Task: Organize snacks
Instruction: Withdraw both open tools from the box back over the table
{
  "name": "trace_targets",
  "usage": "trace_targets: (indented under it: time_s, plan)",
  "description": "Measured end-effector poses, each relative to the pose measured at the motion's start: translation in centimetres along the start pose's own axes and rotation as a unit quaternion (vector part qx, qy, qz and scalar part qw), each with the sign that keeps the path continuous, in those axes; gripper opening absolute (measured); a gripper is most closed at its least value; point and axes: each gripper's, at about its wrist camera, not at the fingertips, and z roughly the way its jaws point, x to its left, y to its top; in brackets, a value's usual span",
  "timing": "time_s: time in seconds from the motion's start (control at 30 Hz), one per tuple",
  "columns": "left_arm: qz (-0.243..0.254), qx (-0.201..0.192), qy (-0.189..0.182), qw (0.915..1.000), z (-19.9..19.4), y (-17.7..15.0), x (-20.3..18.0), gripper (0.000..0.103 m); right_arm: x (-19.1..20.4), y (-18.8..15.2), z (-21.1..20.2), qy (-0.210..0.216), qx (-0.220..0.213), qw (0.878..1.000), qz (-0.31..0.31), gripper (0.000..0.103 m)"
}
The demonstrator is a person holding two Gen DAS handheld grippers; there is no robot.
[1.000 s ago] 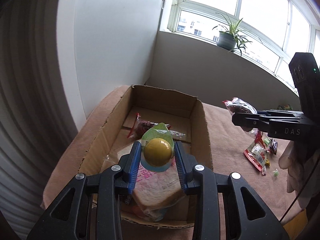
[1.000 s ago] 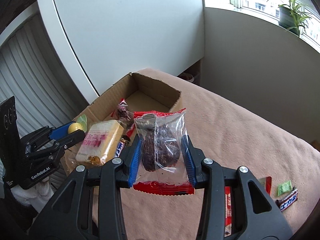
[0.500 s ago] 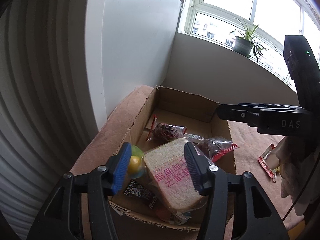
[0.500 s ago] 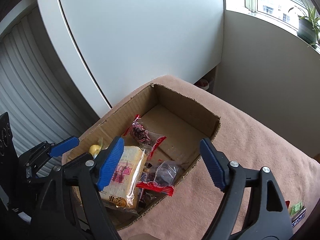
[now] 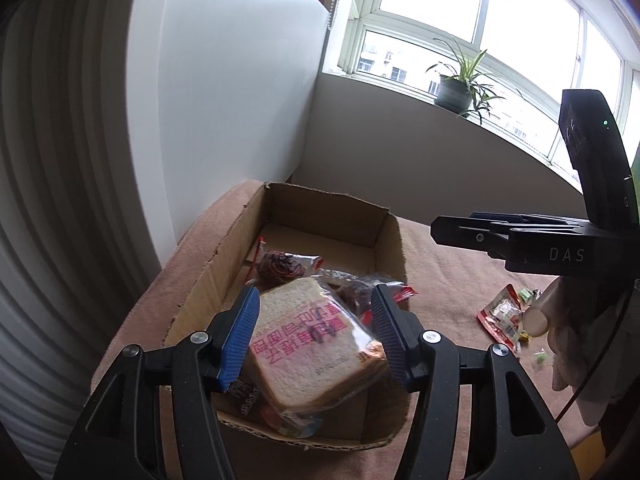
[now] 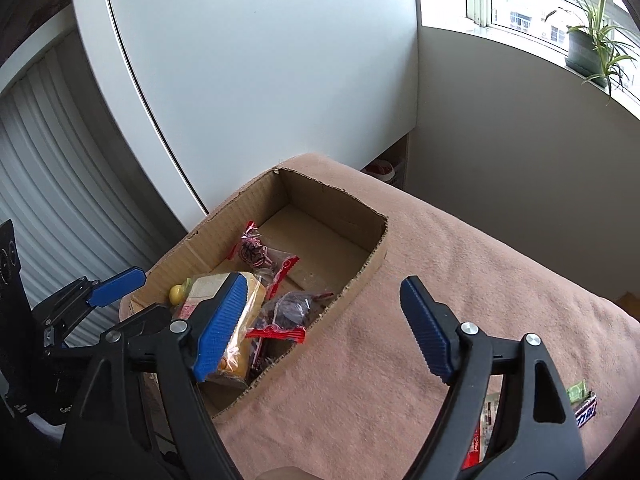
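Both tools are showing black plastic frames with triangular cut-outs and silver screws at the pivots. The left gripper [image 5: 316, 334] is wearing ribbed blue pads [image 5: 239, 338], and so is the right gripper [image 6: 322, 330]. White letters "DAS" are showing on the right one's side, a small green light glowing above. A white glove [image 5: 570, 346] is covering the right hand.

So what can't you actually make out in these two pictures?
- Snacks under the bread packet: left wrist view, covered by it.
- Wrappers on the blanket: right wrist view, cut off by the right gripper and the edge.
- Small sweets: left wrist view, too small.
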Motion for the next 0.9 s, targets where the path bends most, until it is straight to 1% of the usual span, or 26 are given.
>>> trace_targets:
  time_s: [0.17,0.27,0.37,0.47,0.6,0.8,0.9]
  plan:
    - [0.025,0.006,-0.026,0.9993,0.1,-0.4,-2.8,0.057,-2.6,-1.7,-2.6,-0.024,-0.008,1.000,0.013,0.081]
    - [0.022,0.008,-0.041,0.9989,0.4,-0.7,-4.0,0.057,-5.2,-3.3,-4.6,-0.043,-0.013,0.998,0.032,0.081]
    - [0.025,0.022,-0.064,0.9974,1.1,-1.1,-5.4,0.057,-7.8,-4.9,-6.3,-0.068,-0.016,0.996,0.053,0.081]
    - [0.044,0.032,-0.068,0.9962,1.8,-1.6,-7.3,0.057,-10.9,-6.8,-8.2,-0.092,-0.021,0.992,0.081,0.082]
    - [0.052,0.051,-0.089,0.9934,2.7,-2.3,-9.3,0.057,-14.6,-9.2,-10.0,-0.111,-0.016,0.986,0.123,0.082]
    - [0.076,0.065,-0.111,0.9887,3.9,-2.8,-12.3,0.057,-19.9,-12.7,-12.5,-0.126,-0.014,0.974,0.189,0.082]
    - [0.086,0.074,-0.119,0.9864,4.9,-2.9,-13.6,0.057,-21.6,-14.0,-12.9,-0.130,-0.014,0.968,0.214,0.082]
